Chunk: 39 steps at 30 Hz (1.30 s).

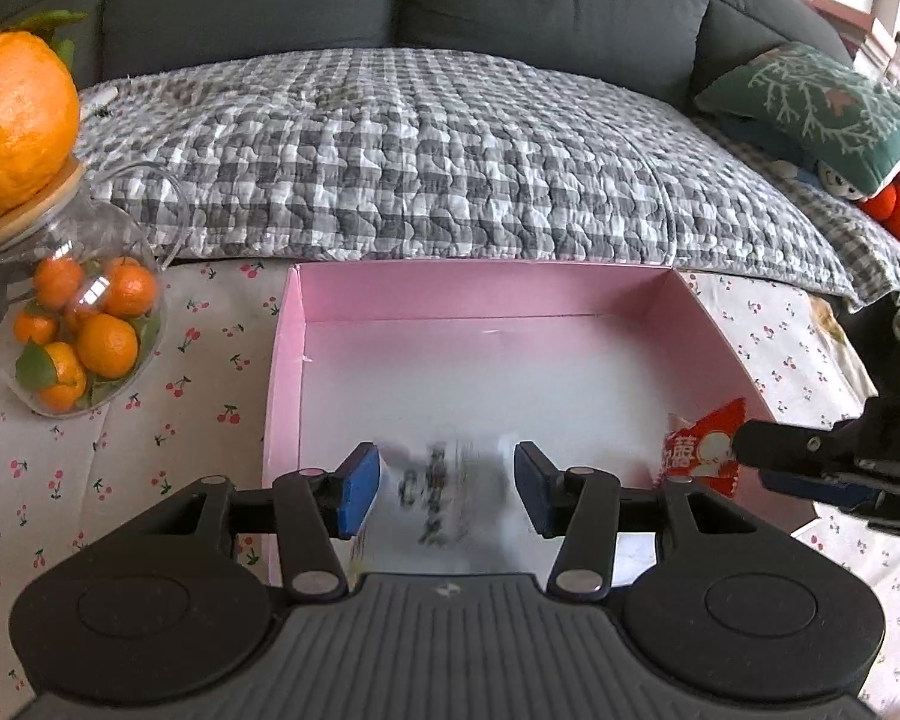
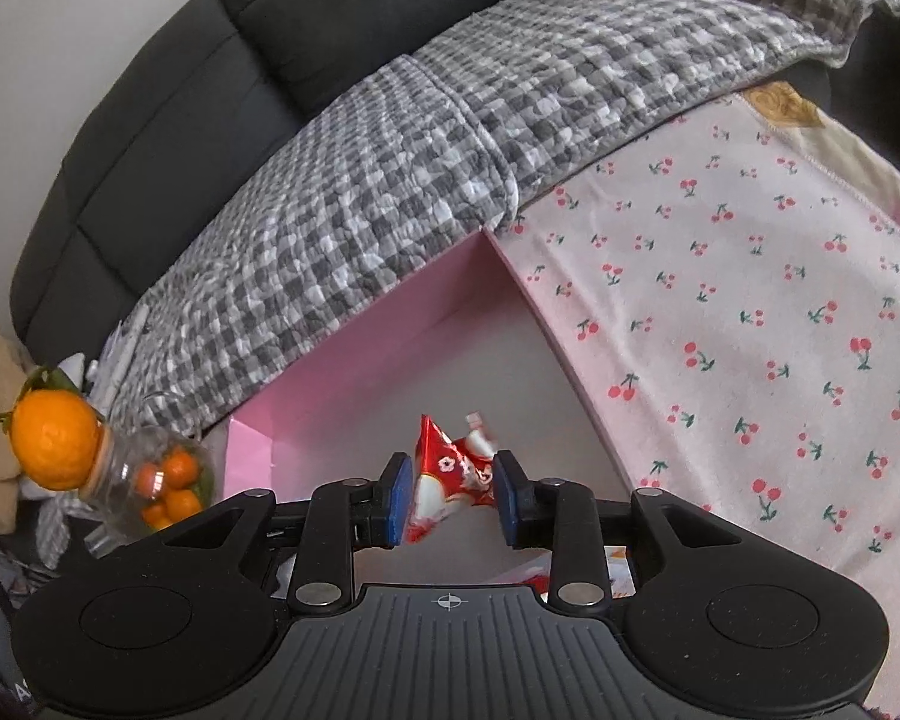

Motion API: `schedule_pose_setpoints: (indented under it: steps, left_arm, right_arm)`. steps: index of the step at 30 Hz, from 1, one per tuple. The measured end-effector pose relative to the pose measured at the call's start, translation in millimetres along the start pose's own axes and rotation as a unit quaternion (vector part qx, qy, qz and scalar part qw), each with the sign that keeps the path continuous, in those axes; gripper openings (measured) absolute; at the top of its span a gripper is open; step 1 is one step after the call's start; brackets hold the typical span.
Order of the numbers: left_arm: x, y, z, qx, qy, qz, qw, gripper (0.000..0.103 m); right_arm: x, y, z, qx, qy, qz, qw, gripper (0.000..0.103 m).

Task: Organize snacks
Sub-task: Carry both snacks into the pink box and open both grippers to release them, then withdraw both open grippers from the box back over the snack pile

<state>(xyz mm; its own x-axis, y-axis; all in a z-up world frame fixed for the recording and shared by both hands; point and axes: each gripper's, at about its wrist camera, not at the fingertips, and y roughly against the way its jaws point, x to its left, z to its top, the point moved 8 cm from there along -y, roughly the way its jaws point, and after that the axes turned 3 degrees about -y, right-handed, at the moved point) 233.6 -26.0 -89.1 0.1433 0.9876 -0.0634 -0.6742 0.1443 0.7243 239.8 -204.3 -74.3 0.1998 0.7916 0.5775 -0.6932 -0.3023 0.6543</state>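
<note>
Over a pink box (image 1: 288, 372), the left gripper (image 1: 447, 489) stands open around a blurred white packet (image 1: 444, 504); the right gripper (image 2: 453, 495) is narrow around a red snack packet (image 2: 450, 474).

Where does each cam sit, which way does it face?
Left wrist: on the left gripper, facing down into the pink box toward the sofa; own fingers flank a blurred white packet; right gripper at the frame's right.
Right wrist: on the right gripper, over the box corner; own fingers around the red packet.
Shared: box, red packet, orange jar.
</note>
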Motion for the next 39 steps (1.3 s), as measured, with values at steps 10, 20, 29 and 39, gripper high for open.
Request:
schedule_pose_setpoints:
  steps: [10,20,29,39]
  left_arm:
    - [0,3,-3,0.010,-0.014,0.006,0.9998,0.086]
    - [2,34,-13,0.028,-0.020,0.000,0.9994,0.099]
    - [-3,66,-30,0.036,-0.041,0.005,0.9985,0.102]
    - [-10,77,-58,0.022,-0.069,-0.010,0.9973,0.102]
  right_arm:
    - [5,12,-3,0.012,0.032,-0.023,0.999,0.073]
    - [11,50,-13,0.005,0.112,-0.048,0.992,0.086]
    - [0,82,-34,0.002,0.189,-0.068,0.980,0.090]
    - [-8,95,-56,-0.020,0.227,-0.051,0.972,0.090]
